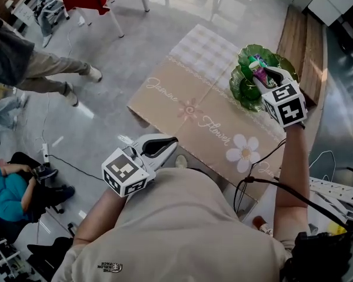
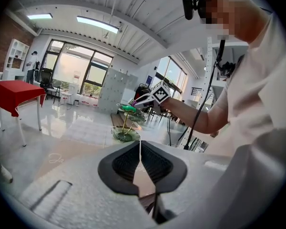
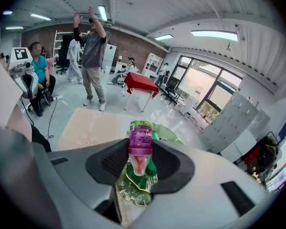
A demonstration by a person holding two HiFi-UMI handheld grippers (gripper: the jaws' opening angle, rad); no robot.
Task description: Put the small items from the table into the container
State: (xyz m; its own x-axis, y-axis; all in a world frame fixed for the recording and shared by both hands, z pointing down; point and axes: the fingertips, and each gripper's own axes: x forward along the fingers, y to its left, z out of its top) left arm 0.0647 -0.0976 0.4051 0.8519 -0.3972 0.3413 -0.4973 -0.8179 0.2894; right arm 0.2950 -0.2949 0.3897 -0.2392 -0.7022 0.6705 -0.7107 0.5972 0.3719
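Bottle (image 3: 140,144): small, purple label, green at its far end. It is clamped between the pads of my right gripper (image 3: 140,166).

Position: in the air over the green tiered dish (image 1: 242,90), at the far right corner of the table (image 1: 194,107). As far as I can tell it is not touching the glass.

Left gripper (image 2: 140,162): jaws pressed together, nothing in them. I hold it near my body at the table's near edge, well apart from the dish.

Step in hand, as I judge it: carrying the bottle to the container, close to set-down.

Next move calls for: lowering the bottle onto a free part of a tier, clear of the centre stem, then easing my pads apart.

Risk: the bottle is round and may roll off the shallow rim. The stand looks light and could tip if knocked.
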